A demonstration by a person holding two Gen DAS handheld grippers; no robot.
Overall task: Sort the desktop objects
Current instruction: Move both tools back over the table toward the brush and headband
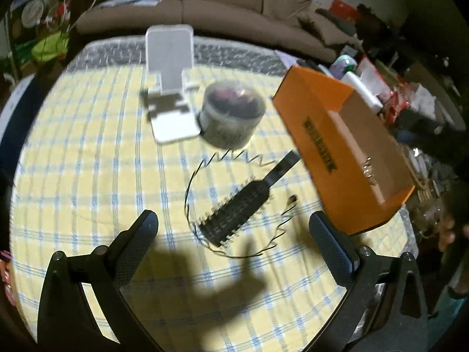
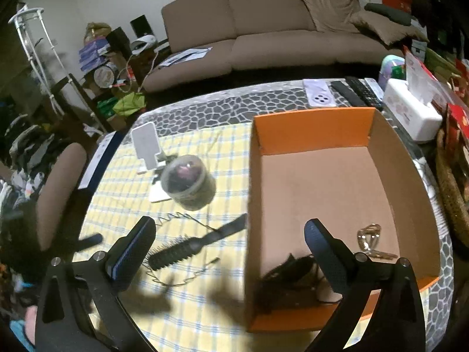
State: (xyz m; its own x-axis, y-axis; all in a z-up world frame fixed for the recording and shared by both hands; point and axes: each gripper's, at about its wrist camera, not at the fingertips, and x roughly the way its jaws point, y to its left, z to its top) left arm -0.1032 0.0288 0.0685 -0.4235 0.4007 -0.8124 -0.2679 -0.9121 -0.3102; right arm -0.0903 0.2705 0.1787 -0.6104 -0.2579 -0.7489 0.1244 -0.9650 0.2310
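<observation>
left gripper [image 1: 233, 223] hovers over hairbrush [image 1: 239, 209], jaws wide open, empty; brush lies on checked surface [image 1: 88, 152] just left of orange box [image 1: 337, 146], wire headband [image 1: 205, 199] looped around it

right gripper [image 2: 230, 236] jaws also open, empty, above box edge

tip imo: come down across brush body, avoid snagging headband, close firm, then lift into box

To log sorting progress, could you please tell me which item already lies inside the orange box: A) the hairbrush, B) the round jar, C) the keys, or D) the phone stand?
C: the keys lie on the floor of the box, while the hairbrush, phone stand and jar sit outside on the cloth.
</observation>
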